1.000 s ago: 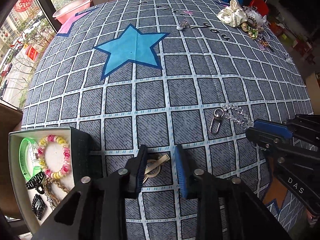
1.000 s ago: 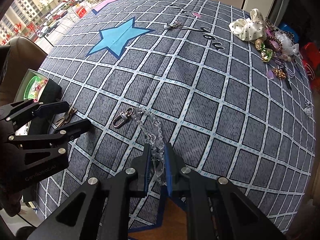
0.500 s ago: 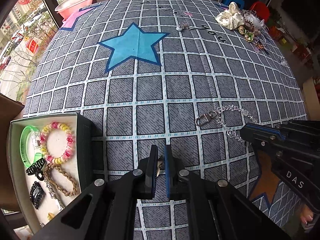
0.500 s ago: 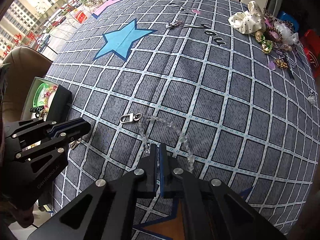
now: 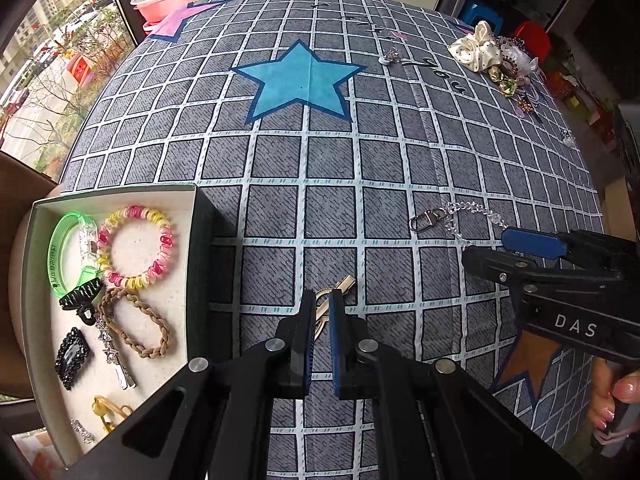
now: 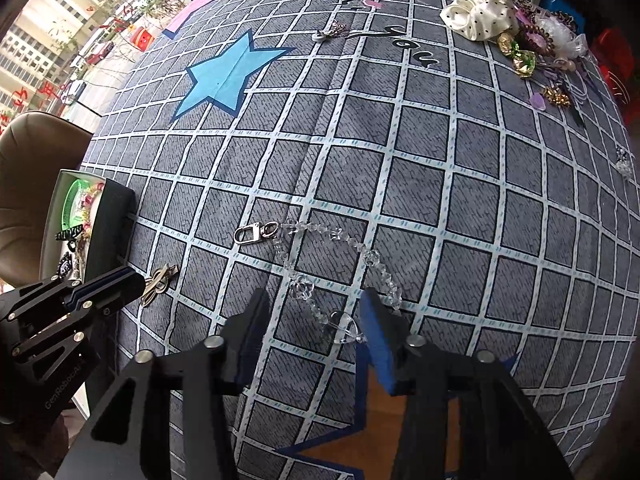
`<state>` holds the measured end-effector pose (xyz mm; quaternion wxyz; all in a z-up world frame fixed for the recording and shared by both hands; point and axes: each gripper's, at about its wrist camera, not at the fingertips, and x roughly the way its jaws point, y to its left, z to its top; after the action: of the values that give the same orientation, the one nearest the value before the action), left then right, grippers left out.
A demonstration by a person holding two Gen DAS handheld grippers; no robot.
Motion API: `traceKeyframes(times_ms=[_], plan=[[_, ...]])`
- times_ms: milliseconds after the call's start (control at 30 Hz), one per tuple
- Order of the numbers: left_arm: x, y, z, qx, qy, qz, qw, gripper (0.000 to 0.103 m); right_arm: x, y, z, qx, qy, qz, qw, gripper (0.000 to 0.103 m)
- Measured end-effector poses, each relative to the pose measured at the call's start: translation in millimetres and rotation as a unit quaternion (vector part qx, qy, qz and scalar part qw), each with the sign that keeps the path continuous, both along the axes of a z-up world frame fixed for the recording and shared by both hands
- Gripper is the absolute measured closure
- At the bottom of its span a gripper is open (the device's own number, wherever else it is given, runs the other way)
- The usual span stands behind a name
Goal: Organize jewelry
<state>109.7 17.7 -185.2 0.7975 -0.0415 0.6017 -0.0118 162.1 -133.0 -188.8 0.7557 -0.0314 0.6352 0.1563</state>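
Left wrist view looks down on a gray checked cloth [image 5: 400, 168] with a big blue star [image 5: 298, 80]. The left gripper [image 5: 322, 304] has its tongs pressed together on a gold hair clip [image 5: 336, 288], and the clip's end sticks out past the tips. To the left sits an open box [image 5: 36, 280] with a green bracelet [image 5: 60, 256], a pink and yellow hair tie [image 5: 136, 248] and a brown braided band [image 5: 140, 324] inside. Right wrist view shows the right gripper [image 6: 312, 312] with its tongs opening. A clear bead chain [image 6: 340, 276] lies on the cloth between them, and the pads are not touching it. A pile of hair things [image 6: 516, 28] sits far off at the cloth's edge.
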Motion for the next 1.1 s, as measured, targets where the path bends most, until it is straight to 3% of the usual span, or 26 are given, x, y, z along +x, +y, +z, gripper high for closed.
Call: traceKeyframes(times_ms=[500, 600, 633, 667, 700, 733, 867, 1100], plan=[[4.8, -21.2, -16.6, 0.022, 0.02, -0.036, 0.9989, 0.088, 5.3, -7.4, 4.7, -0.036, -0.038, 0.055, 0.997, 0.044], [2.1, -25.6, -14.2, 0.032, 0.012, -0.045, 0.9984, 0.088, 4.7, -16.2, 15.6, -0.013, -0.044, 0.046, 0.998, 0.036], [2.3, -28.1, -12.5, 0.037, 0.009, -0.047, 0.9982, 0.084, 4.8, -19.1, 19.0, -0.005, -0.046, 0.038, 0.998, 0.034], [2.4, -30.0, -10.2, 0.043, 0.004, -0.049, 0.9979, 0.043, 4.8, -22.0, 21.7, 0.001, -0.047, 0.031, 0.998, 0.034], [1.7, -31.7, -7.1, 0.052, -0.003, -0.049, 0.9974, 0.012, 4.7, -25.9, 24.0, 0.005, -0.048, 0.024, 0.999, 0.034], [-0.6, -34.5, -0.9, 0.067, -0.026, -0.054, 0.996, 0.0, 4.0, -29.1, 25.2, 0.005, -0.048, 0.02, 0.999, 0.033], [0.3, -39.0, 6.9, 0.09, -0.043, -0.076, 0.9921, 0.0, 1.4, -34.6, 24.1, -0.009, -0.049, 0.024, 0.999, 0.024], [9.2, -32.4, -18.3, 0.07, 0.003, -0.069, 0.9951, 0.0, 7.2, -23.4, 10.3, -0.029, -0.041, 0.05, 0.998, 0.024]])
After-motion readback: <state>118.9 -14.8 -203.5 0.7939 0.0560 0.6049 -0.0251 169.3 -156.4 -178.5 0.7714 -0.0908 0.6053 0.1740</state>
